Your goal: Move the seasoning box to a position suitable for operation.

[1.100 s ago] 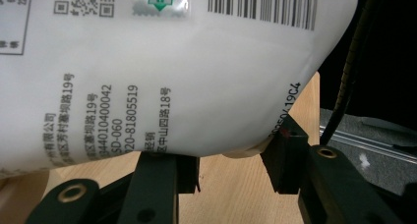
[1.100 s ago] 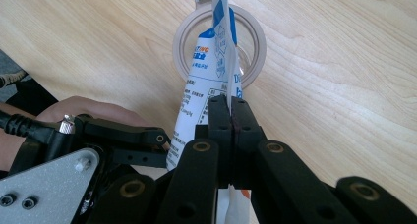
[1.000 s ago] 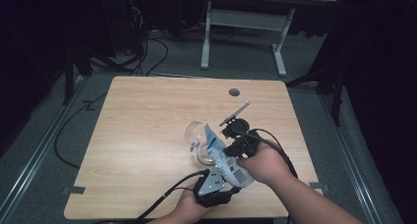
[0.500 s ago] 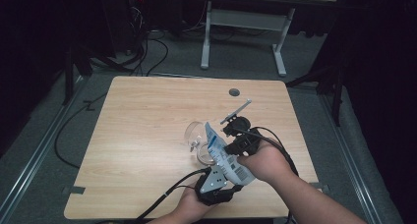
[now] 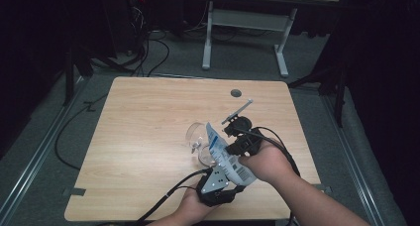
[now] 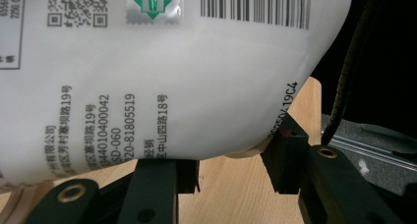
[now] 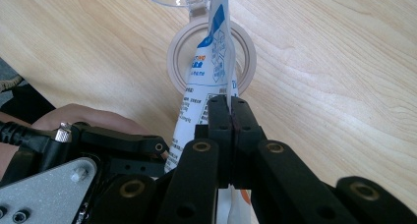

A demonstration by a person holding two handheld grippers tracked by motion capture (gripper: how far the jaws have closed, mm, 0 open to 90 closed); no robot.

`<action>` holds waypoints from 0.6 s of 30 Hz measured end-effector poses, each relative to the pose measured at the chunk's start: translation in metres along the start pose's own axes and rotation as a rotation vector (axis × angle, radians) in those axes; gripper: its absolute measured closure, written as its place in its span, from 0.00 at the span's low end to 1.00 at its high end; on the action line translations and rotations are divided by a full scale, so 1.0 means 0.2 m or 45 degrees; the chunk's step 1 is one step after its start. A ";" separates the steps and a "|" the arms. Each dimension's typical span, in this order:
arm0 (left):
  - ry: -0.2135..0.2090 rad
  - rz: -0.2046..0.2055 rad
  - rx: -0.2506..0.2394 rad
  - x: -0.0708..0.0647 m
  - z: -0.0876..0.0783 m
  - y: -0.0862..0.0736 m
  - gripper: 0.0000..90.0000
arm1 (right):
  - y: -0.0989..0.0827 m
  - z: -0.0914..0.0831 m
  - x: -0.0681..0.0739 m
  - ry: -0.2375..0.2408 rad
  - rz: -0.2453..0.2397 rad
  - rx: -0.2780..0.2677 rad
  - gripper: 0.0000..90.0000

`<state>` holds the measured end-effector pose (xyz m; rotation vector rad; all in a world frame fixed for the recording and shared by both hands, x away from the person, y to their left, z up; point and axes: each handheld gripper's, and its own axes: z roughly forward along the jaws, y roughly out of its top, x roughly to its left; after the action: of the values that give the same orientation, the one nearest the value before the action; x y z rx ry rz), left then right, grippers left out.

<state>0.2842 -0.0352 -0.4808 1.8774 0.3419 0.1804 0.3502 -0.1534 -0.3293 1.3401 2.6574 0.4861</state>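
Two grippers on one white printed plastic pouch (image 5: 225,154), held just above the near-right part of the light wooden table (image 5: 148,117).

Right gripper (image 7: 230,108): jaws pinched tight on the pouch's thin sealed edge, no gap between the pads. Seen from above, right gripper (image 5: 236,141) sits on the far-right side of the pouch.

Left gripper (image 6: 231,160): jaws part-way open, bulging lower body of the pouch (image 6: 162,81) sitting between them; can't tell for sure whether both pads press on it, looks like a loose cradle rather than a clamp. Seen from above, left gripper (image 5: 216,184) is at the near end, under the pouch.

Key relation: pouch long axis runs near-right to far-left, rising away from the left gripper. Its far, upper end points at the clear glass jar (image 5: 200,141) with its round beige mouth ring (image 7: 211,62), which lies directly beyond the right gripper's jaws. In the right gripper view the pouch tip hangs over the ring opening.

Judgement: the right gripper is nearer the jar and sets the aim; the left only supports the weight. Any tip or pour goes along that axis, far-left into the jar.
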 end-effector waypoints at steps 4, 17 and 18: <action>-0.001 0.000 -0.001 0.00 0.00 0.00 0.70 | 0.00 0.00 0.00 0.000 0.000 0.000 1.00; -0.002 -0.012 -0.020 0.00 -0.01 0.01 0.70 | 0.02 0.00 0.02 -0.015 -0.017 0.003 1.00; -0.001 -0.014 -0.022 0.00 -0.01 0.01 0.70 | 0.02 -0.01 0.02 -0.021 -0.025 0.008 1.00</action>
<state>0.2847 -0.0340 -0.4781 1.8579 0.3489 0.1747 0.3511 -0.1488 -0.3264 1.3130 2.6580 0.4629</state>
